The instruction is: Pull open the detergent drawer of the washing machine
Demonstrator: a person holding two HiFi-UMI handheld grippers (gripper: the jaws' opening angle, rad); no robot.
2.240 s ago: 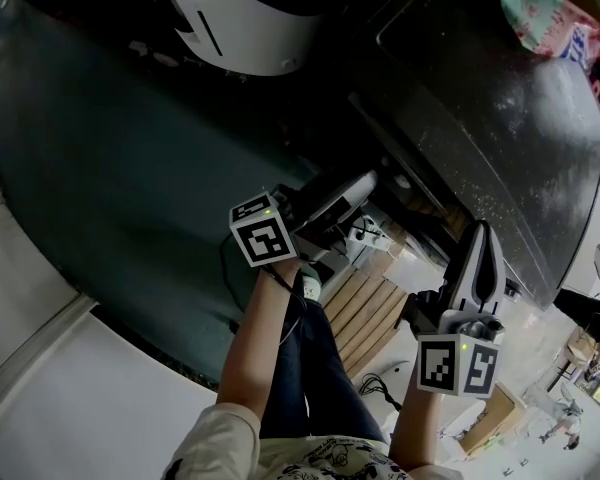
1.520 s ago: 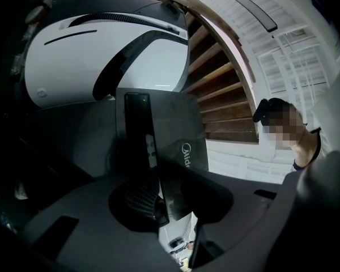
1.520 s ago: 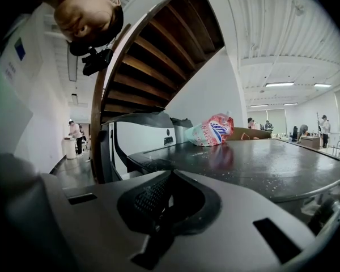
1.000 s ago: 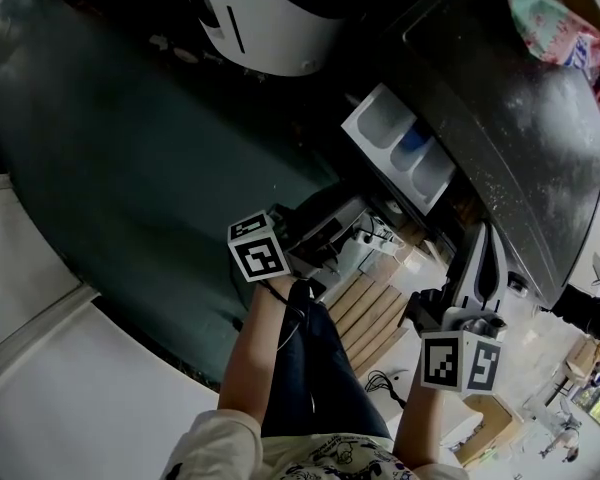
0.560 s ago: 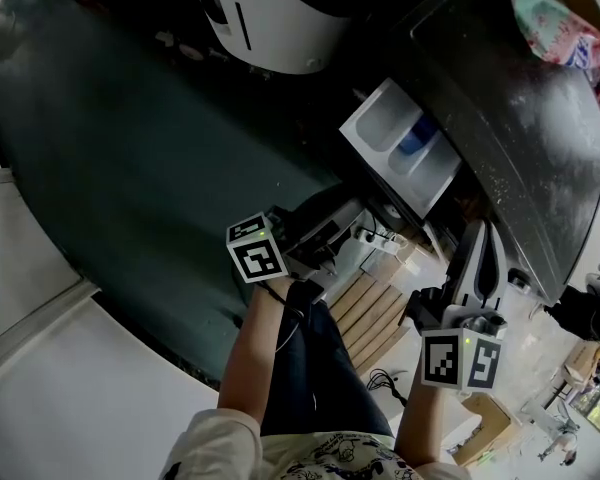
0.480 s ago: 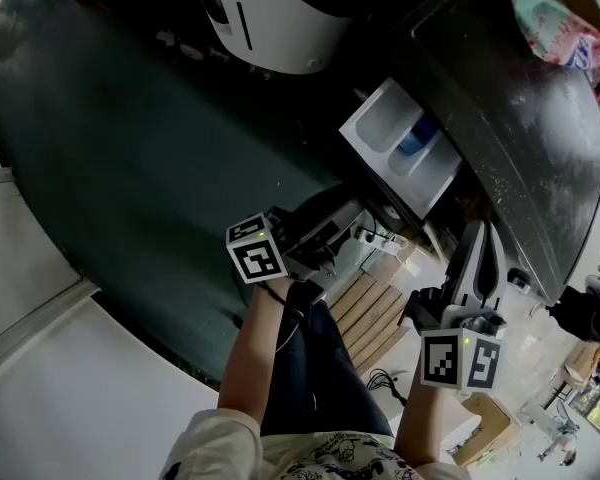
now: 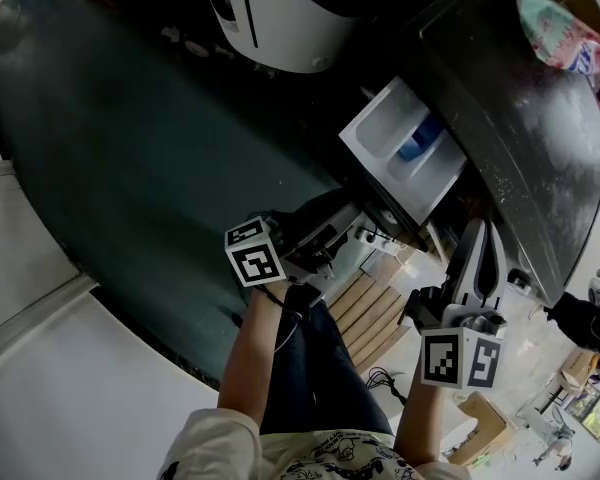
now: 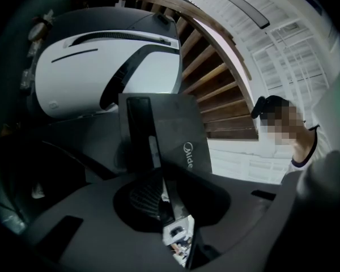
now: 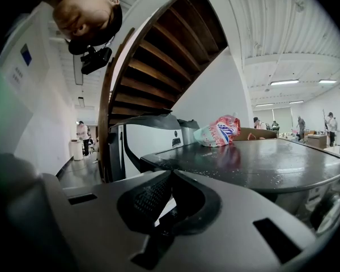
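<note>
The detergent drawer (image 7: 395, 138) stands pulled out of the dark washing machine (image 7: 520, 118), showing white compartments and a blue insert. In the left gripper view its dark front panel (image 8: 170, 135) with a logo stands just ahead. My left gripper (image 7: 365, 208) (image 8: 158, 177) grips that panel's lower edge, and the jaws are closing on it. My right gripper (image 7: 483, 236) (image 9: 170, 177) hangs apart from the drawer, below the machine's front edge, with its jaws together and nothing in them. The machine's speckled top (image 9: 260, 163) fills the right gripper view.
A white rounded appliance (image 7: 280, 18) (image 8: 102, 67) stands left of the drawer. On the machine's top lies a pink snack bag (image 7: 560, 23) (image 9: 218, 132). Wooden stair treads (image 7: 365, 313) (image 8: 215, 89) are close by. A person (image 8: 306, 146) stands at the right.
The drawer, shut in the earliest frame, has slid out with my left gripper and comes a little further out over the last second. The right gripper has stayed put.
</note>
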